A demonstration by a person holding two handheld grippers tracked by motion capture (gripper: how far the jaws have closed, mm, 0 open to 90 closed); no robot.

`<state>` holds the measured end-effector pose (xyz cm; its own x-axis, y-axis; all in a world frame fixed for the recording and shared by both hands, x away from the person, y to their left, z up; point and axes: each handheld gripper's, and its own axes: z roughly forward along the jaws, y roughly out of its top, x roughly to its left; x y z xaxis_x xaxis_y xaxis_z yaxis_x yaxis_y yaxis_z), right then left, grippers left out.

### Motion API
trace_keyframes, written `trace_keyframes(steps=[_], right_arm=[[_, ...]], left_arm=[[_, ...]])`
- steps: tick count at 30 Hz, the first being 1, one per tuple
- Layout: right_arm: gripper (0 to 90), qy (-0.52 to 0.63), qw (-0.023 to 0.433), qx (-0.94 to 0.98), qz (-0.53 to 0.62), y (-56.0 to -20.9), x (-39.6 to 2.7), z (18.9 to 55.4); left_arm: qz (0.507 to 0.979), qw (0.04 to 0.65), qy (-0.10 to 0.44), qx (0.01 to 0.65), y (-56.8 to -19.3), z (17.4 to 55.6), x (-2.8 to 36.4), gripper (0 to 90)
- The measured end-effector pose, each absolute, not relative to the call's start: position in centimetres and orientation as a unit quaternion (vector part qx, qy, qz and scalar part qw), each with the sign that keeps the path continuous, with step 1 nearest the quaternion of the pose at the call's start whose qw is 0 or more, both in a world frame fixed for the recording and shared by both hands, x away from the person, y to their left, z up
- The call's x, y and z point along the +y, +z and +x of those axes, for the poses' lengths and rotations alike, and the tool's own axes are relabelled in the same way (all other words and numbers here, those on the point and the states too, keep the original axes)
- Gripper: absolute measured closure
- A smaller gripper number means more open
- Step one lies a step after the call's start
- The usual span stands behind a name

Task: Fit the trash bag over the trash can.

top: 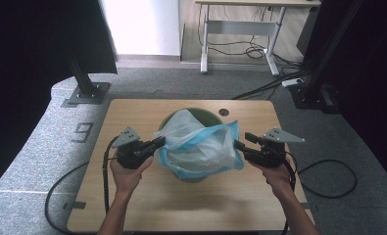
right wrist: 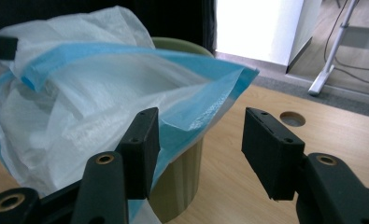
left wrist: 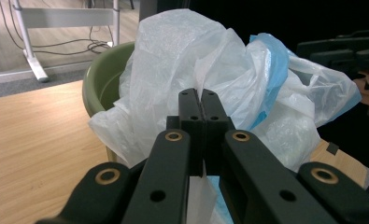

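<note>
A wooden table [top: 147, 205] with rounded corners stands on grey carpet, with a small round hole [top: 224, 112] near its far edge. At the table's middle stands a green bin [top: 197, 113], its rim showing behind and its lower wall below a white plastic bag with a blue edge band [top: 201, 147]; the bag is draped loosely over the bin's mouth and billows above it. The left gripper [top: 157, 143], held in the person's left hand [top: 127, 174], lies at the bag's left side; in the left gripper view its jaws are pressed together, pinching a fold of the white film [left wrist: 202, 177]. The right gripper [top: 238, 145], held in the right hand [top: 278, 175], lies at the bag's right side. In the right gripper view its jaws stand spread: one fingertip [right wrist: 142, 140] is at the blue band of the bag [right wrist: 205, 105], the other [right wrist: 266, 144] stands apart over bare wood, and nothing is clamped between them. A black cable [top: 105, 171] trails from the left gripper toward the near edge.
</note>
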<state>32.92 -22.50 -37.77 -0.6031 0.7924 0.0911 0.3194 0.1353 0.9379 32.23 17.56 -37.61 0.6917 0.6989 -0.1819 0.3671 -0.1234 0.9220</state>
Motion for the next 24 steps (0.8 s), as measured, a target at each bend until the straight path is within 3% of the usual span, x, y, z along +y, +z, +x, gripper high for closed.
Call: trace_keyframes(steps=[6,16,24], right_arm=[[45.3,0.547,0.229,0.715,0.37,-36.7,-22.5,32.1],[44.1,0.541,0.202,0.733,0.359,-37.5,-20.8,31.9],[44.3,0.535,0.216,0.74,0.346,-36.6,-20.0,31.0]], left_arm=[[0.739,0.553,0.146,0.356,-37.8,32.1,16.8,90.0],[0.74,0.55,0.147,0.359,-37.8,32.3,16.5,90.0],[0.739,0.551,0.146,0.359,-38.0,32.2,16.2,89.9]])
